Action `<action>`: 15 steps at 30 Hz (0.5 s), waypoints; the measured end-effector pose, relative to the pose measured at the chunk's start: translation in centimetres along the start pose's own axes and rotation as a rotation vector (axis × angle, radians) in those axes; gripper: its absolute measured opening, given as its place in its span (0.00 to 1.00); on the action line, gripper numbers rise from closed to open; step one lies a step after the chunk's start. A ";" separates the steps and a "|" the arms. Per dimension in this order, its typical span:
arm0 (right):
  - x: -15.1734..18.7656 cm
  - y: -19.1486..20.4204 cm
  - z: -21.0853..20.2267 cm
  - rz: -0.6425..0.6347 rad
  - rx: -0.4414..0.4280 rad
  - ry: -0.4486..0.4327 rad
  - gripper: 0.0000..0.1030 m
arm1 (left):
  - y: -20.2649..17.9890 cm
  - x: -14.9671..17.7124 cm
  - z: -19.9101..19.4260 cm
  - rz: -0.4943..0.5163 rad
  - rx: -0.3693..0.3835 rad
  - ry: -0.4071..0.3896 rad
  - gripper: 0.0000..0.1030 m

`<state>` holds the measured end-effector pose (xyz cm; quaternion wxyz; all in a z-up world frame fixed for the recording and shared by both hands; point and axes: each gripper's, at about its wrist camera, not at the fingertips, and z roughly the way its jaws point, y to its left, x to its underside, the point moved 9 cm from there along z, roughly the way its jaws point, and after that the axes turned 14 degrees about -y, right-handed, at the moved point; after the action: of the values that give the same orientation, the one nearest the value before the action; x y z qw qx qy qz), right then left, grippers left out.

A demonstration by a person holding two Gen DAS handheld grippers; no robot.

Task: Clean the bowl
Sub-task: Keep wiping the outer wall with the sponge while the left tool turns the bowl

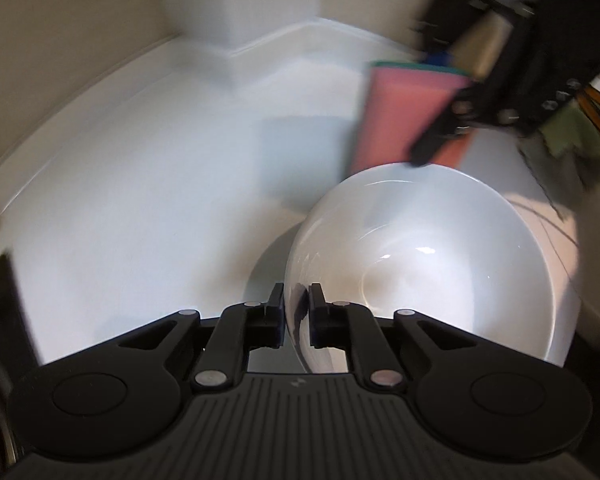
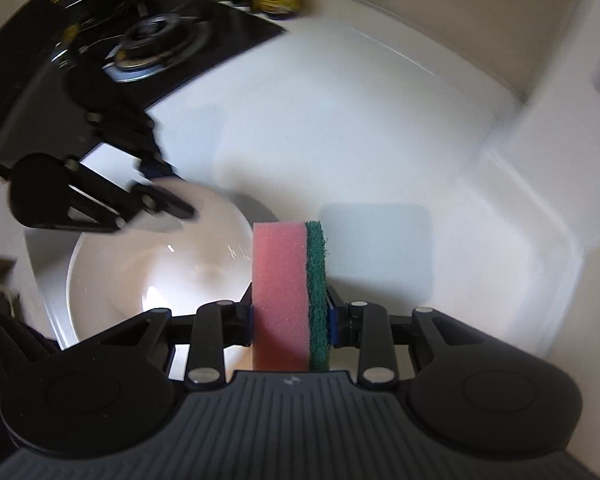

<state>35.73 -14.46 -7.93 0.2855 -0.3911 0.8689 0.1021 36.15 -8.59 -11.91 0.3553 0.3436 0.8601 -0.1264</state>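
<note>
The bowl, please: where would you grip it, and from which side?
By its thin rim, from above on the side nearest the left gripper, one pad inside, one outside. The bowl is wide, smooth and round, so only the rim fits.

The right gripper (image 2: 291, 322) clamps an upright pink foam sponge with a green scouring layer (image 2: 290, 292). Just left of the sponge sits a round glossy white bowl (image 2: 140, 272), its far rim pinched by the left gripper (image 2: 176, 206). Beyond the bowl lies a black gas hob (image 2: 152, 44) on the white countertop (image 2: 360, 120).
</note>
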 end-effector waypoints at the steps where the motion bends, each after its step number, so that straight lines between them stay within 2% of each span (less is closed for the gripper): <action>1: -0.3 0.2 0.4 -0.036 0.005 0.008 0.27 | 0.2 -0.1 0.1 -0.014 -0.011 0.004 0.10; 3: -0.9 0.5 0.9 -0.073 0.015 0.011 0.27 | 0.5 0.3 -0.2 -0.071 -0.051 0.014 0.10; 7: -1.2 0.6 1.0 -0.014 0.013 -0.023 0.26 | 0.8 2.1 -2.3 -0.266 -0.167 0.018 0.11; 10: -0.7 0.5 0.7 0.057 0.023 -0.049 0.26 | 0.3 3.3 -3.3 -0.369 -0.213 0.012 0.12; 13: 0.0 0.6 0.4 0.120 0.031 -0.064 0.27 | 0.2 3.8 -3.1 -0.365 -0.235 0.006 0.10; 15: 0.5 0.7 0.1 0.150 0.030 -0.066 0.27 | 0.5 3.5 -2.3 -0.328 -0.215 0.007 0.07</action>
<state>34.96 -14.23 -8.31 0.3113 -0.3171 0.8873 0.1232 33.49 -5.41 -12.66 0.3617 0.1592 0.9143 -0.0891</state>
